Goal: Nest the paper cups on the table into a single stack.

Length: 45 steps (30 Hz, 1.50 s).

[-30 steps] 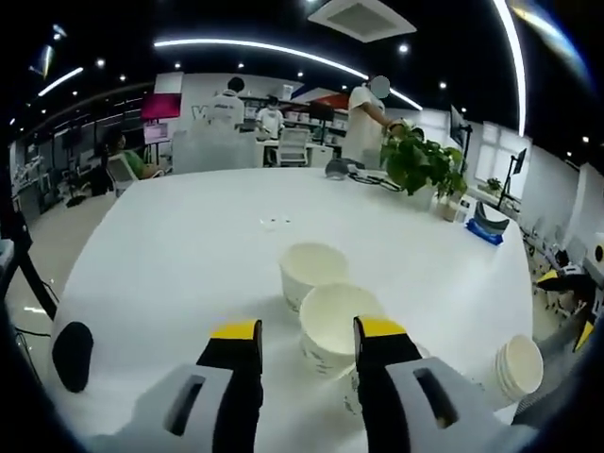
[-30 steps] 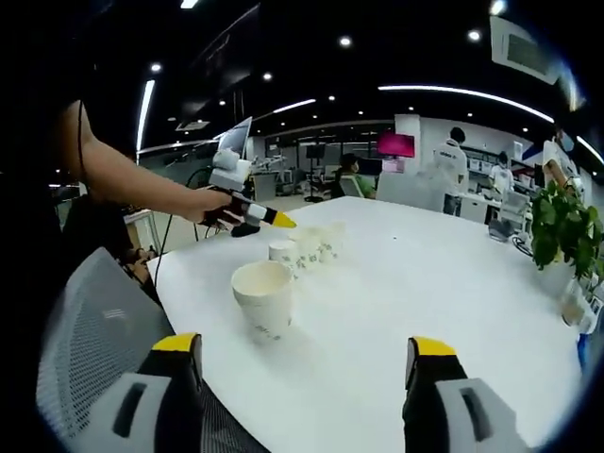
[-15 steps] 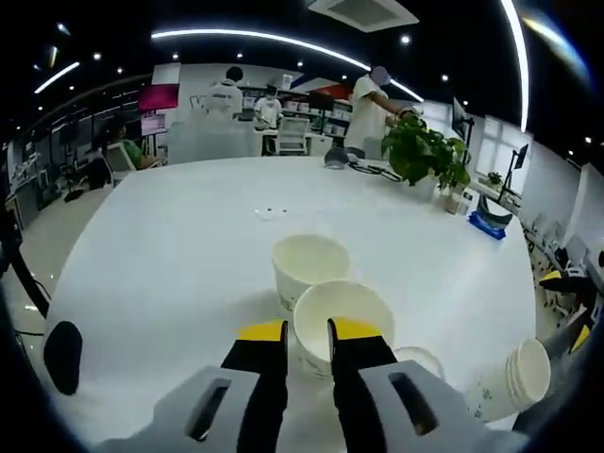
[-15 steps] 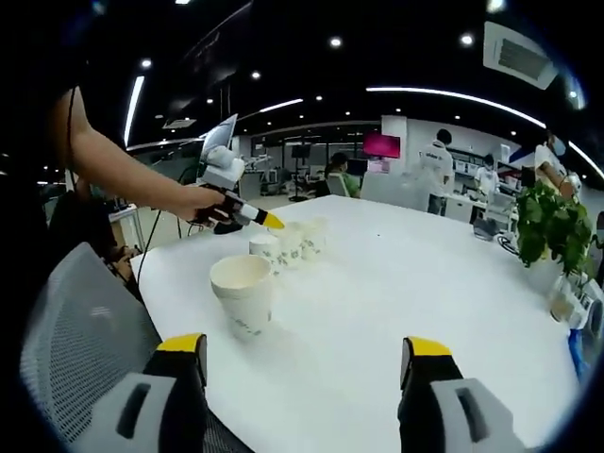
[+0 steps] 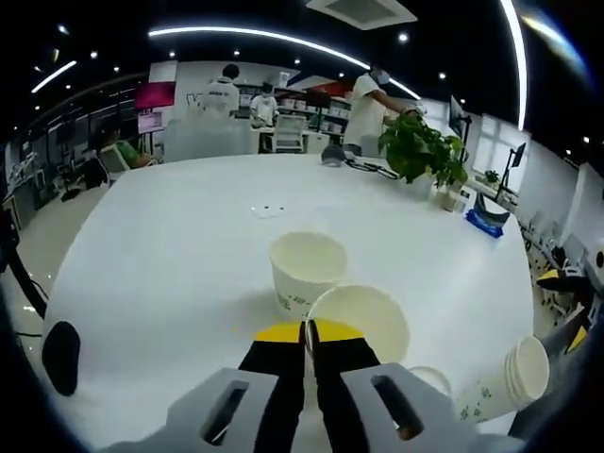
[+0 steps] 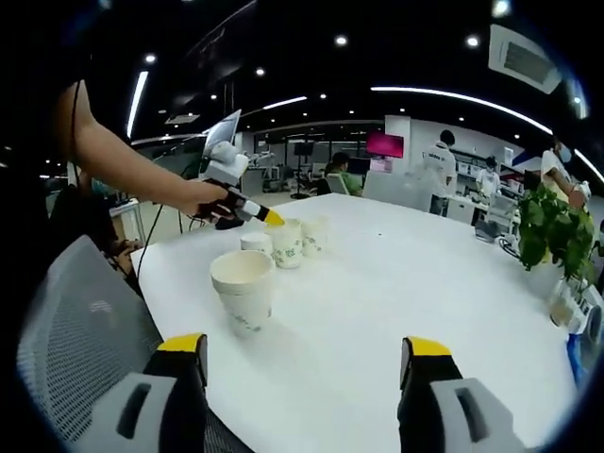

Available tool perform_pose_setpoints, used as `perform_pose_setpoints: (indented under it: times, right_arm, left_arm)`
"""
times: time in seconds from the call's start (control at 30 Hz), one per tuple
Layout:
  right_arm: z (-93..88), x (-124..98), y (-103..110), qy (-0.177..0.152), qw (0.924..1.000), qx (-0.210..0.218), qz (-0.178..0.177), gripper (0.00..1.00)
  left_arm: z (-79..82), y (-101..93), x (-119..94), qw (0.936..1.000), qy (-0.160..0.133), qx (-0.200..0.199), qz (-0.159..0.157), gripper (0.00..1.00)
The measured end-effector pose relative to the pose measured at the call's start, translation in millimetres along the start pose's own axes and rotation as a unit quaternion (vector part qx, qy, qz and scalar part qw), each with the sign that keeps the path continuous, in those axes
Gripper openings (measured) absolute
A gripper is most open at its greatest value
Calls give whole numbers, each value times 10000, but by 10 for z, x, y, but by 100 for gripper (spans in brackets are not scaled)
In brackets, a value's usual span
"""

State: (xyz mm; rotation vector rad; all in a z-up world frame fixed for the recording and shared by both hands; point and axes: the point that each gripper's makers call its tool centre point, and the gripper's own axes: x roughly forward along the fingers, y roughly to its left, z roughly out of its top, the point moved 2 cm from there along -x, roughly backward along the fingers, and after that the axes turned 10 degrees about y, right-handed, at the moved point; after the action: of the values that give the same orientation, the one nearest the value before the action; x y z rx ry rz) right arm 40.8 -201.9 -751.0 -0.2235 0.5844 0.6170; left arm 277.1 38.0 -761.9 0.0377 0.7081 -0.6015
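My left gripper (image 5: pixel 308 332) is shut on the near rim of a white paper cup (image 5: pixel 368 316), which sits in front of a second cup (image 5: pixel 307 269). A third cup (image 5: pixel 430 380) peeks out low to the right, and a nested stack of cups (image 5: pixel 514 376) stands at the table's right edge. In the right gripper view the same stack (image 6: pixel 243 288) stands nearest, and beyond it the left gripper (image 6: pixel 267 217), held by a person's hand, pinches a cup (image 6: pixel 286 243) between two others (image 6: pixel 314 234) (image 6: pixel 255 243). My right gripper (image 6: pixel 307 363) hangs open over the table with nothing between its jaws.
The white table (image 5: pixel 170 245) is large and rounded. A potted plant (image 5: pixel 420 156) and a blue item (image 5: pixel 486 223) sit at its far right, and a black object (image 5: pixel 61 354) lies at its left edge. A grey mesh chair (image 6: pixel 75 349) stands by the near edge. People stand in the background.
My left jaws went from wide apart to shut on the near cup's rim. The right gripper stayed open and barely moved.
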Motion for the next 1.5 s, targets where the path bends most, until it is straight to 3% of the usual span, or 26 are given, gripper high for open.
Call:
perform_pose_setpoints:
  times: [0.4, 0.93, 1.17, 1.5]
  right_arm:
    - [5, -1, 31, 6, 9999, -109, 38, 85]
    - [4, -1, 47, -7, 9998, -182, 89, 85]
    - [-10, 10, 78, 45, 9997, -205, 159, 85]
    - [-8, 15, 110, 85, 9994, -262, 193, 85]
  left_arm:
    - [146, -37, -157, 9993, -239, -292, -63, 0]
    - [469, -229, -561, 9986, -442, -224, -179, 0]
    - [676, -379, -818, 9963, -643, -191, -531, 0]
    - [735, -717, -1011, 9931, -461, -36, -1074, 0]
